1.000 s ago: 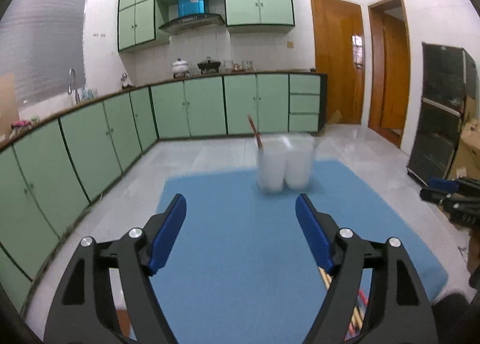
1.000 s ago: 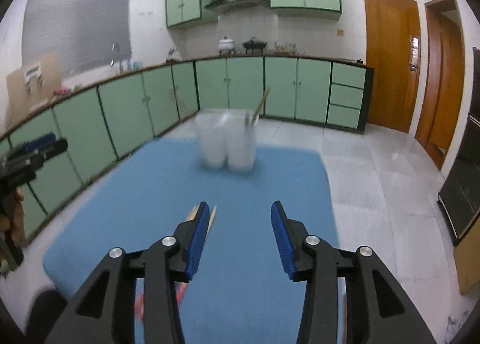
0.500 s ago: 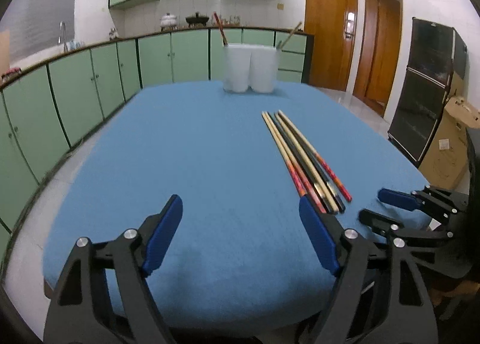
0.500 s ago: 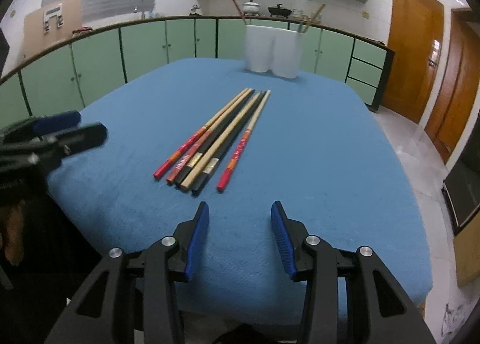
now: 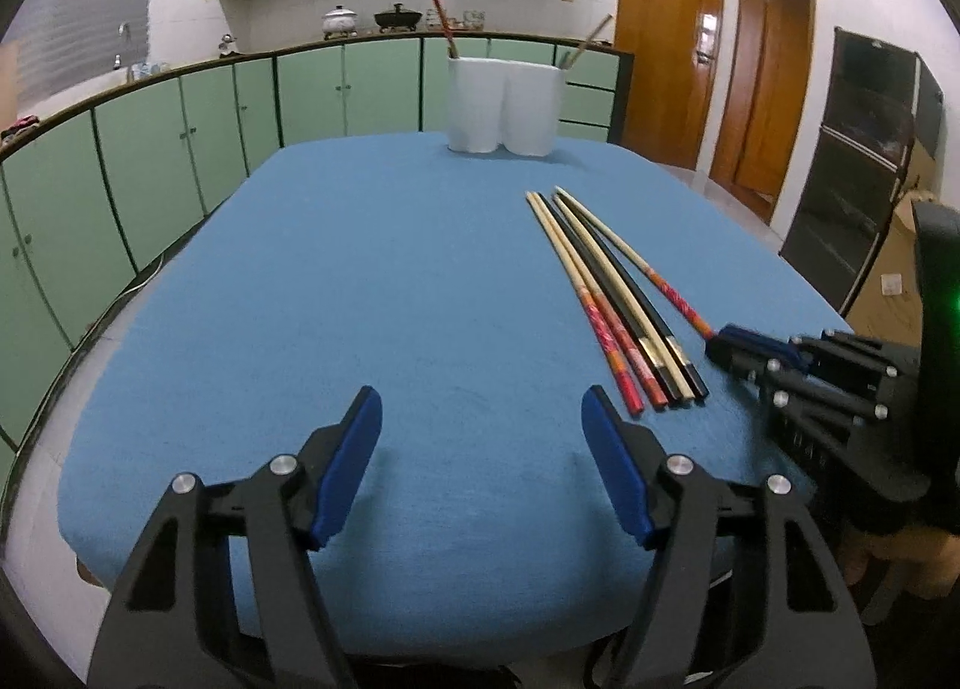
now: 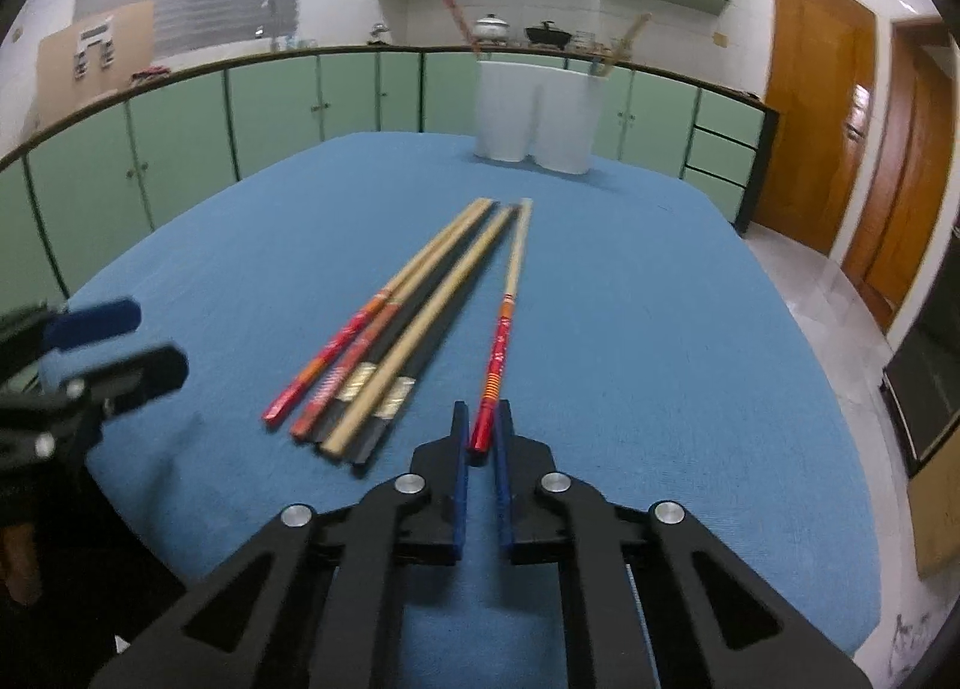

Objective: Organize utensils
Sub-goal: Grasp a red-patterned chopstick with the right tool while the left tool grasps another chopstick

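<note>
Red-handled and lying just apart from the other chopsticks on the blue bench, one chopstick has its end between the nearly closed right claw, so pickup seems underway; next, lift toward the white holder, while the left claw hovers wide apart.

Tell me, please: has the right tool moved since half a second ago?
Yes. The right tool went forward toward the white holder, closing around the red end of the separate chopstick.
</note>
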{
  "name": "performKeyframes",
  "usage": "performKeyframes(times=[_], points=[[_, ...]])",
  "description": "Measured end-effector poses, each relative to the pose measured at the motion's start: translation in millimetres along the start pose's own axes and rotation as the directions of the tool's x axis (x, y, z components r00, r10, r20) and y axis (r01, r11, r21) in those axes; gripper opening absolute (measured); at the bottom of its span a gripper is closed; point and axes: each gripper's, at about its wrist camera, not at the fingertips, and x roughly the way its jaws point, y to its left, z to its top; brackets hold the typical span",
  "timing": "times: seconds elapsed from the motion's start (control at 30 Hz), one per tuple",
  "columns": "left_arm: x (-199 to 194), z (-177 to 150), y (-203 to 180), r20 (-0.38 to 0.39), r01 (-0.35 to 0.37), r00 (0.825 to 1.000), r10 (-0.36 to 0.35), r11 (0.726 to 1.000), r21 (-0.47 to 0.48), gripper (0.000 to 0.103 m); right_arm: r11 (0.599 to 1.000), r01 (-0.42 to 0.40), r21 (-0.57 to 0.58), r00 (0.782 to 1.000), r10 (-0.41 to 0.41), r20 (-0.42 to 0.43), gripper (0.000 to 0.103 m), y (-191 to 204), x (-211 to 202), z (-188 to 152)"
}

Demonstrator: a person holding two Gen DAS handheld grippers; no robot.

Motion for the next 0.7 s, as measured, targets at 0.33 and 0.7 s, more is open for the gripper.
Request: performKeyframes(times=[0.33, 0.7], points=[[18.4, -3.5, -30.9, -0.026, 0.036, 0.999, -0.035, 0.997, 0.068, 0.065, 0.995, 0.044, 0.093, 0.999, -0.043, -0.018, 0.006, -39.6, -9.9, -9.8], [29.7, -3.2, -41.6, -0.027, -0.008, 1.000, 0.009, 0.998, 0.062, 0.062, 0.994, 0.032, 0.108, 0.999, -0.031, -0.015, 0.006, -42.6, -7.0, -7.7]])
